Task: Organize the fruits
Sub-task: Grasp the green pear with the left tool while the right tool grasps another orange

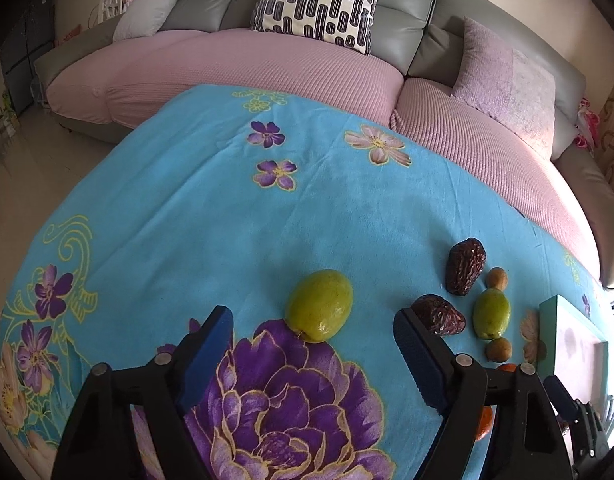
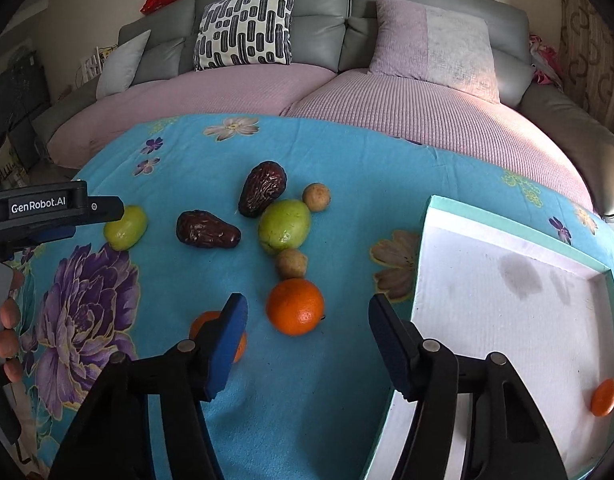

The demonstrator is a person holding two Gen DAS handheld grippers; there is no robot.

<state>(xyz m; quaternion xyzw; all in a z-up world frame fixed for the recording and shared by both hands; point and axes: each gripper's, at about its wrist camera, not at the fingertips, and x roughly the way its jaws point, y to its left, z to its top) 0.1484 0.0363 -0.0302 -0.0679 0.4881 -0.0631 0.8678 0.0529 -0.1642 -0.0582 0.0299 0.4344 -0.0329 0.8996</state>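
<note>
Green fruits (image 2: 284, 226), wrinkled dates (image 2: 208, 229) and oranges (image 2: 295, 306) lie loose on the cloth; one small orange (image 2: 604, 397) sits in the tray (image 2: 507, 220).

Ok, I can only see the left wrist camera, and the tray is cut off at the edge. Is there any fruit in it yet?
Observer: Yes, just one. A small orange lies in the tray, by its right wall.
Operator: Are there more oranges on the cloth? I only see little orange bits.
Observer: Two more. A big orange lies just ahead of the open right gripper.
Operator: And the other one?
Observer: The other orange is half hidden behind that gripper's left finger.
</note>
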